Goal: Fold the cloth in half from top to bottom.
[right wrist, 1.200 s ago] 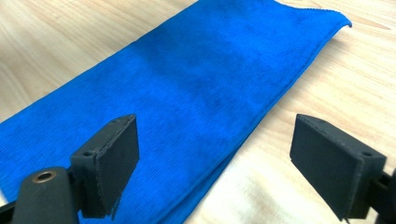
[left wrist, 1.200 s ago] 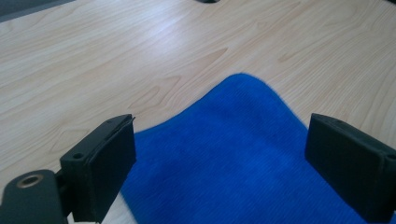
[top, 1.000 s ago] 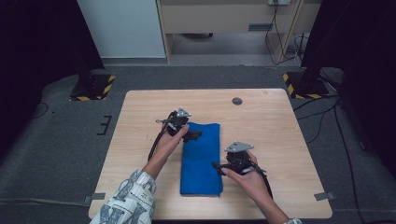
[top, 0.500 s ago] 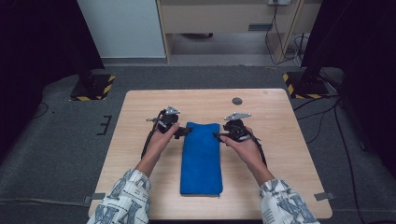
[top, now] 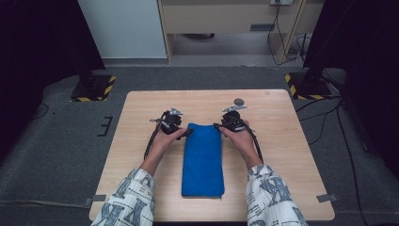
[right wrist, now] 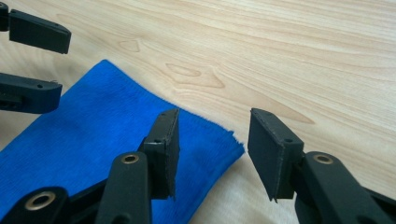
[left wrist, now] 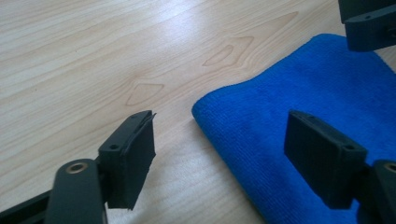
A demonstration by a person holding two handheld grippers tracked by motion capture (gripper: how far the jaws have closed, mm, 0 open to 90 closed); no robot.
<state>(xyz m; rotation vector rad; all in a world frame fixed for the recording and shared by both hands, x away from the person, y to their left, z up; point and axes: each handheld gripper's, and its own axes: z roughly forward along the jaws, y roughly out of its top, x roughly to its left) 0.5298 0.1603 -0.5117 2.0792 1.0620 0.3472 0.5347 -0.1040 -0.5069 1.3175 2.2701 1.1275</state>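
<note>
- the folded blue towel (top: 203, 160) lies lengthwise mid-desk (top: 291, 141), its short far edge toward the two tools.
- the left tool (top: 184, 133) straddles the far left corner, jaws apart and just been closing, not pressing cloth.
- the right tool (top: 220, 126) brackets the far right corner likewise, probably so both corners lift together.

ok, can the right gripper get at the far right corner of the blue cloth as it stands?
Probably yes. The right gripper straddles that corner of the blue cloth with jaws apart, closing but not yet pinching, and nothing sits between.
</note>
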